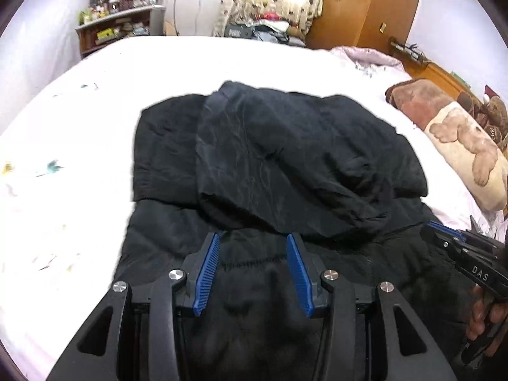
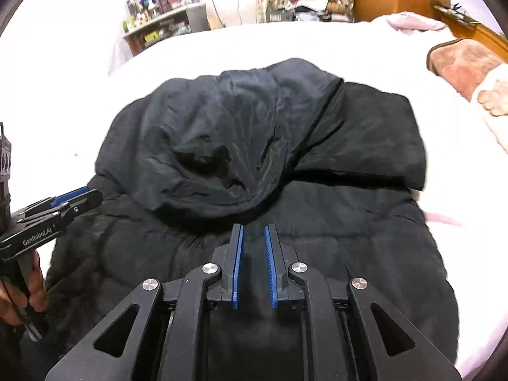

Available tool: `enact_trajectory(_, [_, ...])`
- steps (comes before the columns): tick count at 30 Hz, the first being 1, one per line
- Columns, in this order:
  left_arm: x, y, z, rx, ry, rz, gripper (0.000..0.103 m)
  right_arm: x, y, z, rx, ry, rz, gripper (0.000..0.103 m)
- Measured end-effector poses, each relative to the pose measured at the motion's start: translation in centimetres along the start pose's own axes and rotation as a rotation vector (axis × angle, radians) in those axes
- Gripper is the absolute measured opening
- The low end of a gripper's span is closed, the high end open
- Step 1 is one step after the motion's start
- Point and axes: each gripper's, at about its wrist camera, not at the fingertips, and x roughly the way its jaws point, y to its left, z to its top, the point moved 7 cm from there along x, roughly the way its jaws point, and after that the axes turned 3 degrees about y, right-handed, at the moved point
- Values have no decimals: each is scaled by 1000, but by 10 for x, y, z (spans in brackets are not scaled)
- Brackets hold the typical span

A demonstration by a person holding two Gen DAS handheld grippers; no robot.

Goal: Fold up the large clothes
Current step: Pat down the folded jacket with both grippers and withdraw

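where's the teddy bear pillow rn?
The teddy bear pillow lies at the right edge of the left wrist view, on the white bed, just right of the black jacket.

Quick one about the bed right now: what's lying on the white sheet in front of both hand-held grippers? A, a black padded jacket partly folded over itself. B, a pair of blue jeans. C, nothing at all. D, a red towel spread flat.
A: a black padded jacket lies on the white sheet, its top part folded back over the quilted body, just beyond the right hand-held gripper and left hand-held gripper.
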Motion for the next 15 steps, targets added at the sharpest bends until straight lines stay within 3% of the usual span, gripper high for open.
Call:
enact_trajectory(5, [-49,3,-13,-10,-42,9,47,-45,4,-23,1,-39,-2,25])
enact_trajectory(15, [-110,1,-54,40,-87,40,47,-93,15,-77,24,-54,-14,25])
